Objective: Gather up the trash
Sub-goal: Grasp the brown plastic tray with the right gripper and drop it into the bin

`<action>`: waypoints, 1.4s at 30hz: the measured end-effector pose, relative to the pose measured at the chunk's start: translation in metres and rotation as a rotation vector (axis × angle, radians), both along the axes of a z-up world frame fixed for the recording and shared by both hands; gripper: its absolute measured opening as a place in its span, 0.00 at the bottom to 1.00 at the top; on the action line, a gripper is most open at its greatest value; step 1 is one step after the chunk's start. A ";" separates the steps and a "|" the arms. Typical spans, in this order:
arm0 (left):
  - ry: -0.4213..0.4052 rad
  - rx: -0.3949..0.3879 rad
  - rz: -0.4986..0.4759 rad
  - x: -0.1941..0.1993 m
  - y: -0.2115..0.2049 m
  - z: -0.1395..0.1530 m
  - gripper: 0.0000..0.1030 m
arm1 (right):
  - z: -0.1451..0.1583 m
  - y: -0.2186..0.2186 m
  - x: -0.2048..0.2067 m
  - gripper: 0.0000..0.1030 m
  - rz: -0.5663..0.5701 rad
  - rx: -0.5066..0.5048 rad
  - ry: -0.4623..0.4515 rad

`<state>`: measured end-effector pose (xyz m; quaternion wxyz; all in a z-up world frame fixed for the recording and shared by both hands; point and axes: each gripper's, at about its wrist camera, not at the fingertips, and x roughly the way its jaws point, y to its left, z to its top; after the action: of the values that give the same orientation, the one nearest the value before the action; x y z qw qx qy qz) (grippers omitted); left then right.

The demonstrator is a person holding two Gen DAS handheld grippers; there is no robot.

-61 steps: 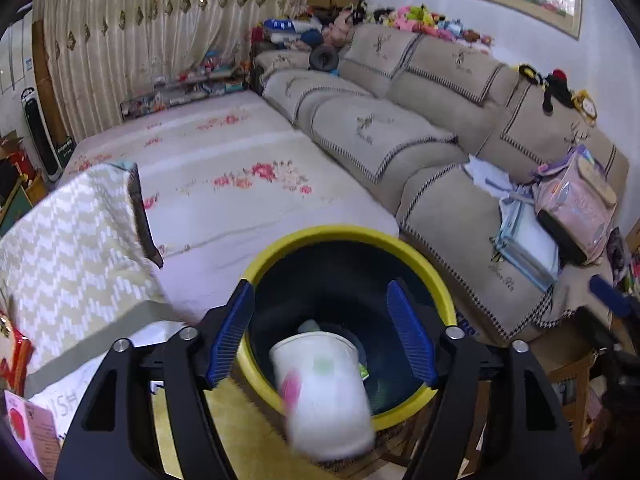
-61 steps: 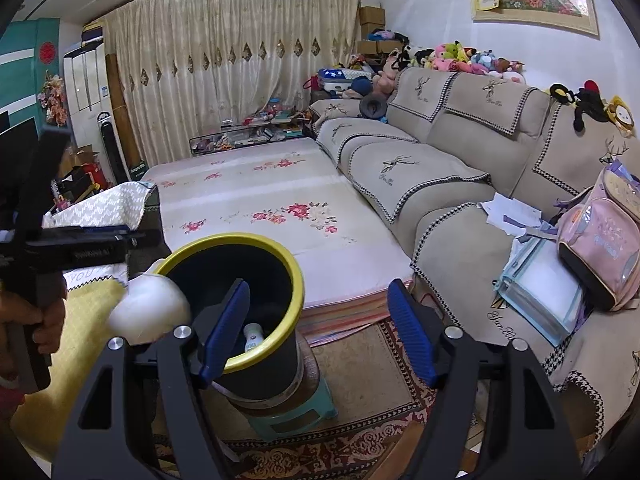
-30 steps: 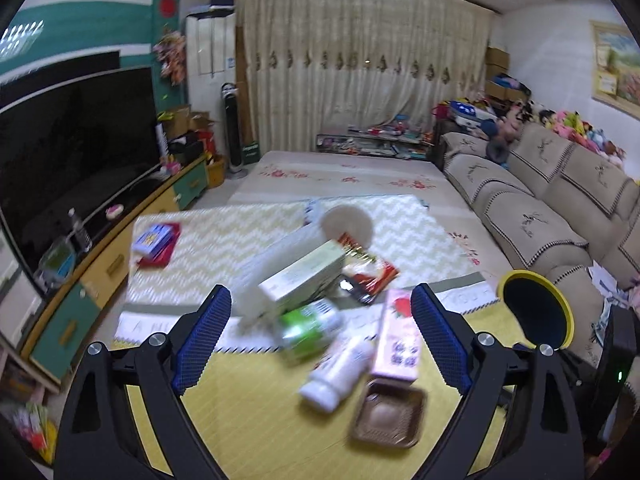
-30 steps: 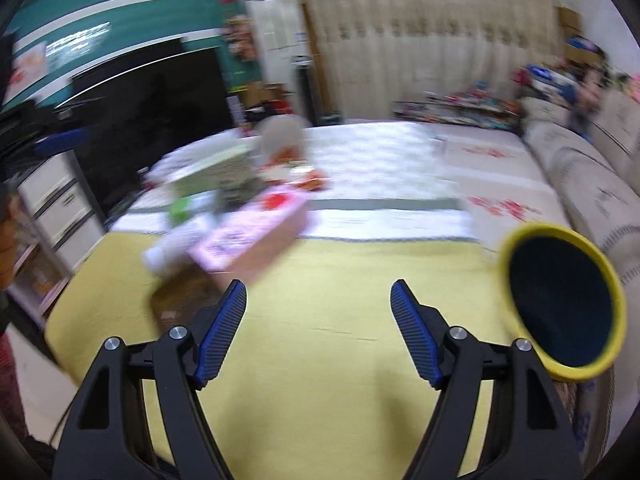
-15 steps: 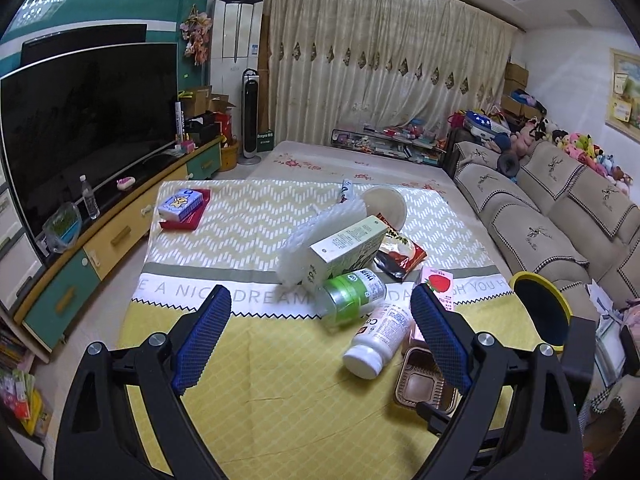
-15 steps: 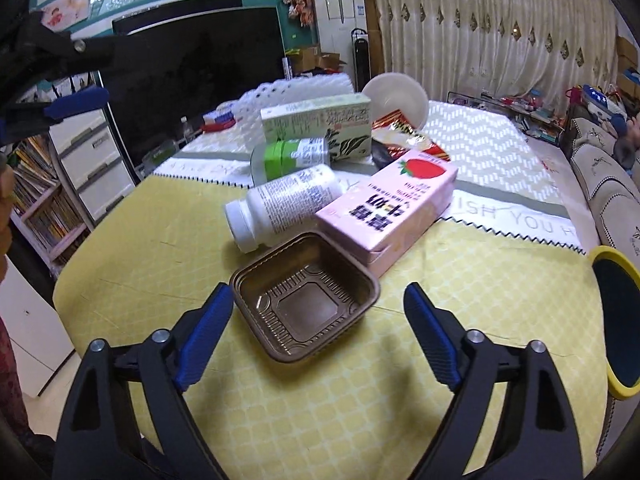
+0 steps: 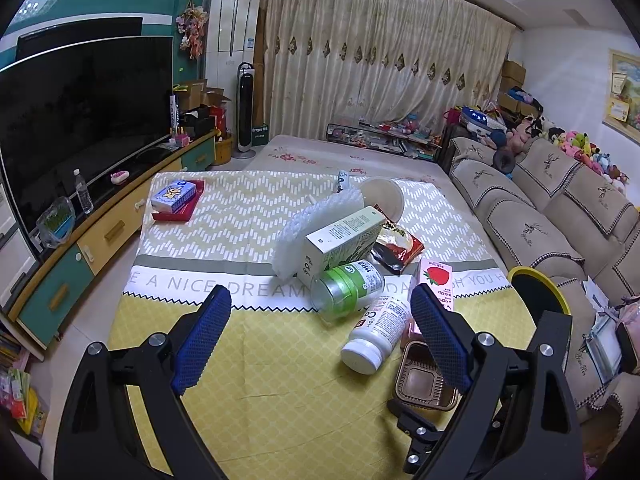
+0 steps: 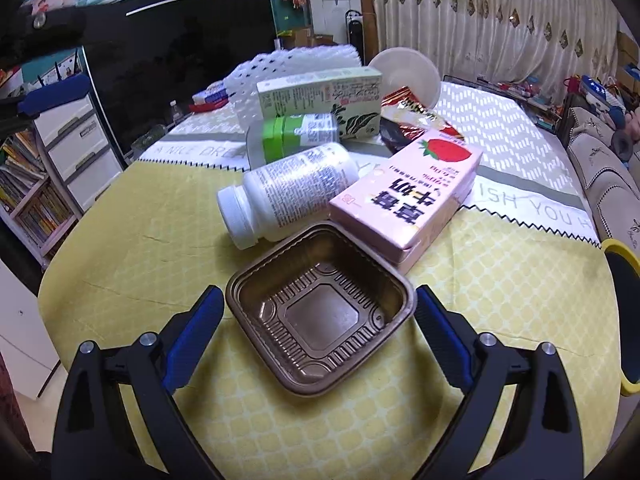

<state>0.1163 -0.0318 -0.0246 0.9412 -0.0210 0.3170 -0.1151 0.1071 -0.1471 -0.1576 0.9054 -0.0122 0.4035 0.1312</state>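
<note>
A cluttered living room: TV wall on one side, sofa on the other, and between them a tabletop under a yellow cloth. 2 seconds ago both grippers were over the yellow-rimmed bin beside the table's sofa-side edge, a white cup dropping in; now both face the trash pile again, so 1 piece is done and the next pick begins.

The right gripper has swung in on the brown tray, which sits nearest the near edge, touching the pink carton and white bottle. Its fingers, narrower a second ago, now stand wide to either side of the tray, apparently clear of its rim. The tray looks the likely next target.

The left gripper hangs wide and empty over bare cloth, with the green jar, green carton and foam net beyond.
</note>
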 end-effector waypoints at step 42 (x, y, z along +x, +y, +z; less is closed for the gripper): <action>0.125 0.070 -0.112 0.055 -0.083 -0.050 0.87 | 0.016 -0.320 -0.008 0.74 -0.635 -0.052 -0.030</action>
<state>0.1716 -0.1145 -0.0751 0.9118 0.0227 0.3796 -0.1549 0.0991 -0.4672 -0.1417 0.9062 0.0894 0.3772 -0.1687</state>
